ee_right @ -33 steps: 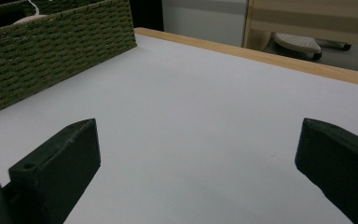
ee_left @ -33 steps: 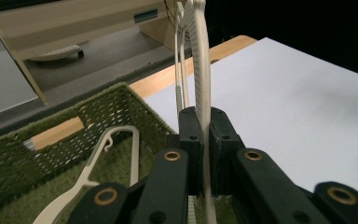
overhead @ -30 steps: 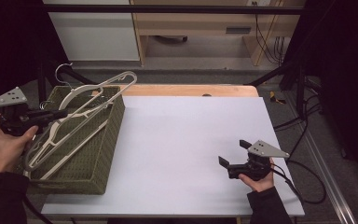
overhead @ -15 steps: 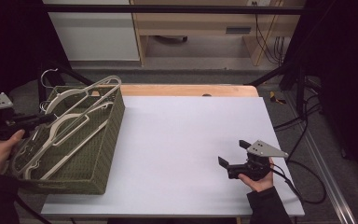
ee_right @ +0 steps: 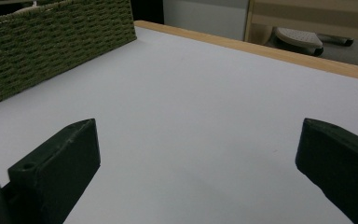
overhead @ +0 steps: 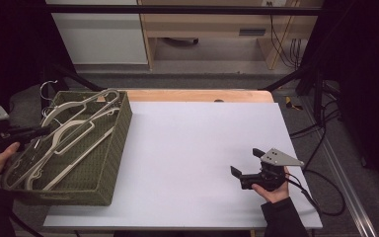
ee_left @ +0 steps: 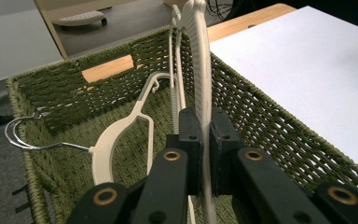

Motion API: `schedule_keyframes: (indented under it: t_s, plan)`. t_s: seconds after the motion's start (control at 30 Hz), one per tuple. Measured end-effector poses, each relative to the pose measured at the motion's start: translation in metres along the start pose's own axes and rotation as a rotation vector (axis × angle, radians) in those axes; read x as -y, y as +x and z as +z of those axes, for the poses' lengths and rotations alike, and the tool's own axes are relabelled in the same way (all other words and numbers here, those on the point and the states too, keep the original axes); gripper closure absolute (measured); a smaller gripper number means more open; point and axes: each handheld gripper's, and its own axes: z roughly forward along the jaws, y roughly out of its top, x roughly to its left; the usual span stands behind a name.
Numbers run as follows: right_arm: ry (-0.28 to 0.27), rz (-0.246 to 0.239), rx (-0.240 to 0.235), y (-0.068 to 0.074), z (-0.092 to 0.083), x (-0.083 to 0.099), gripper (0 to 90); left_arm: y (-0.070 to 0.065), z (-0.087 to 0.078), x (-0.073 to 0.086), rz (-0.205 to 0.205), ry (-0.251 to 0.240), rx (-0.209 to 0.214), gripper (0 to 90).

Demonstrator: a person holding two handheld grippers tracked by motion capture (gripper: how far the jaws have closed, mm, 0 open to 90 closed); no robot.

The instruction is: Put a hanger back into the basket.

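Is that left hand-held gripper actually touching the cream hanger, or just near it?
Touching. In the left gripper view the left hand-held gripper has both black jaws pressed against the cream hanger, with no gap on either side, above the green woven basket.

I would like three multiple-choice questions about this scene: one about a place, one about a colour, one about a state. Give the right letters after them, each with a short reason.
1. Where does the basket stand?
A. at the left edge of the table
B. in the middle of the table
C. on the floor

2. What colour is the basket?
A. red
B. green
C. blue

3. How are the jaws of the left gripper?
A. wide open over the table
B. shut on nothing
C. shut on a hanger

Answers:
1 A: the high view shows the basket at the table's left edge, far from the right gripper.
2 B: its woven walls are olive green in the high view and both gripper views.
3 C: the left gripper view shows both pads pressed on the cream hanger's arm.
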Motion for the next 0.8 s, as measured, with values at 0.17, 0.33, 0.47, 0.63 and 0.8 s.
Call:
schedule_keyframes:
  t_s: [0.17,0.33,0.47,0.63,0.8]
  plan:
    - [0.003,0.002,-0.002,0.0,0.0,0.0,0.6,-0.005,0.011,-0.003,0.027,0.049,-0.003,85.1]
    - [0.004,0.003,-0.002,0.0,0.0,0.0,0.6,-0.007,0.025,-0.003,0.028,0.06,0.003,84.9]
    - [0.004,-0.002,-0.005,0.0,0.0,0.0,0.6,-0.008,0.034,0.005,-0.008,0.033,0.029,84.4]
    - [0.005,0.002,-0.004,0.0,0.0,0.0,0.6,-0.003,0.037,0.024,-0.063,-0.007,0.047,84.0]
    - [0.007,0.001,-0.004,0.001,0.001,0.0,0.6,-0.001,0.052,0.035,-0.084,0.071,0.059,84.3]
